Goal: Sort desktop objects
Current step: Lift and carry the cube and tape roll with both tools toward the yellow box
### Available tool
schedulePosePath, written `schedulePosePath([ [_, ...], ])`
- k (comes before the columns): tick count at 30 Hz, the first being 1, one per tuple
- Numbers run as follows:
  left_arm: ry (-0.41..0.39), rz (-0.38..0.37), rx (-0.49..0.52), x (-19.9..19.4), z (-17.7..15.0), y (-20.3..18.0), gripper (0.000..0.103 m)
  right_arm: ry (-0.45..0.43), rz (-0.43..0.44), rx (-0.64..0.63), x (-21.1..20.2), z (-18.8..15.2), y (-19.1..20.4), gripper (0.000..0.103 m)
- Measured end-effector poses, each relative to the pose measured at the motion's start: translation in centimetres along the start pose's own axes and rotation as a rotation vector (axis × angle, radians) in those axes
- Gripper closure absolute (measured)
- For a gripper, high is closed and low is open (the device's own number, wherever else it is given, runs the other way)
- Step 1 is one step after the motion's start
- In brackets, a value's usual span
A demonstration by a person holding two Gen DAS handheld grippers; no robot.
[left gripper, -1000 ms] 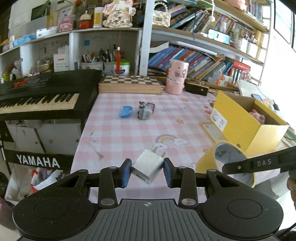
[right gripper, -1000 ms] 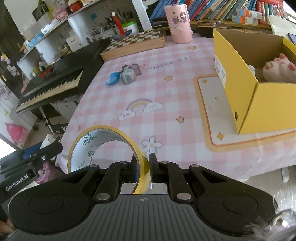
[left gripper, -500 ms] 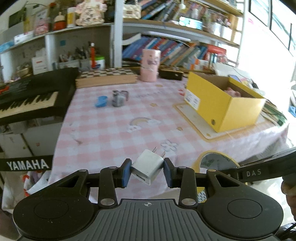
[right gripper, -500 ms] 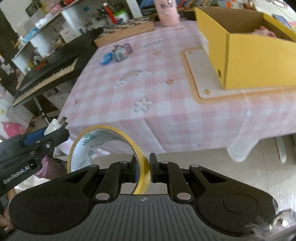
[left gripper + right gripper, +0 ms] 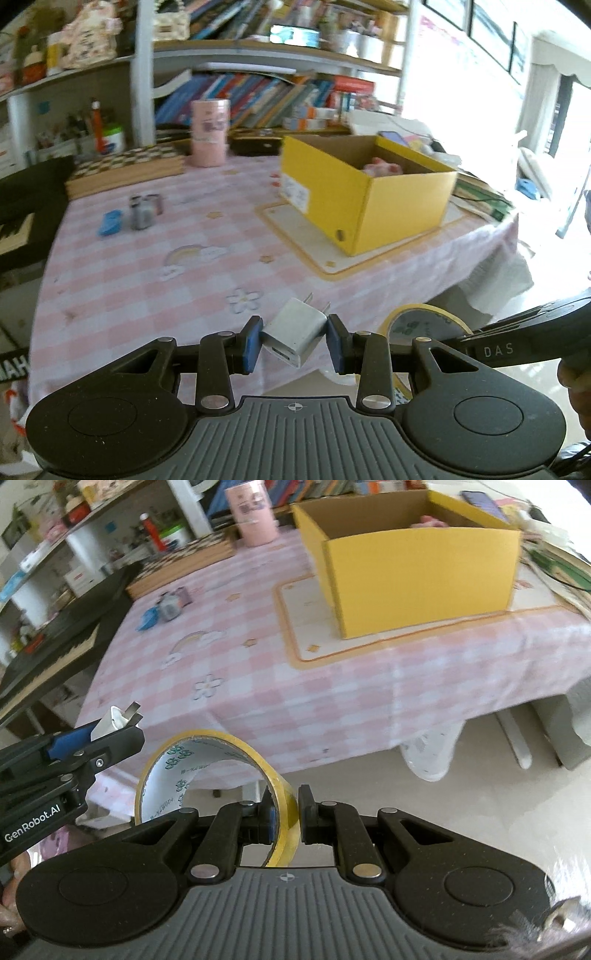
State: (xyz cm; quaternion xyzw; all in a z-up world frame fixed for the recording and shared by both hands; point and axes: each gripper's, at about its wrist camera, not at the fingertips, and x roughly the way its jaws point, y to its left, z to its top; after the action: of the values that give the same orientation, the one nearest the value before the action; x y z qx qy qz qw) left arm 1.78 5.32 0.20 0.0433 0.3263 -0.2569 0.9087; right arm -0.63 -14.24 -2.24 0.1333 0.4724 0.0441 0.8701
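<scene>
My left gripper point(image 5: 294, 341) is shut on a white plug adapter point(image 5: 295, 336), prongs pointing forward, held off the table's front edge. It also shows in the right wrist view point(image 5: 114, 718). My right gripper point(image 5: 284, 816) is shut on the rim of a yellow tape roll point(image 5: 207, 775), which also shows low right in the left wrist view point(image 5: 421, 325). An open yellow box point(image 5: 365, 192) stands on a mat at the table's right, with a pink plush toy point(image 5: 382, 166) inside. A blue item point(image 5: 110, 221) and a grey item point(image 5: 142, 212) lie at the table's far left.
The table has a pink checked cloth point(image 5: 166, 266). A pink cup point(image 5: 208, 133) and a chessboard box point(image 5: 125, 168) stand at the back. A black keyboard point(image 5: 55, 635) is left of the table. Bookshelves rise behind. Floor point(image 5: 443, 812) lies below the right gripper.
Both grippers have pulled back from the table and swung right, still holding the adapter and the tape roll. The yellow box now sits nearer the middle of both views.
</scene>
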Motion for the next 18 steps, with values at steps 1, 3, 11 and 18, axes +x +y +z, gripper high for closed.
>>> schedulePosePath([
  [1,0.002,-0.01,0.006,0.2,0.1,-0.2,0.068,-0.003,-0.01,0.01,-0.2,-0.1,-0.4,0.092],
  [3,0.003,-0.03,0.019,0.7,0.3,-0.8,0.068,-0.007,-0.025,0.029,-0.4,-0.2,-1.0,0.092],
  [11,0.01,-0.085,0.069,2.4,1.4,-2.9,0.068,-0.022,-0.062,0.093,-1.2,-0.5,-3.6,0.092],
  [18,0.016,-0.106,0.099,3.9,2.5,-4.7,0.068,-0.027,-0.074,0.13,-1.5,0.1,-6.0,0.092],
])
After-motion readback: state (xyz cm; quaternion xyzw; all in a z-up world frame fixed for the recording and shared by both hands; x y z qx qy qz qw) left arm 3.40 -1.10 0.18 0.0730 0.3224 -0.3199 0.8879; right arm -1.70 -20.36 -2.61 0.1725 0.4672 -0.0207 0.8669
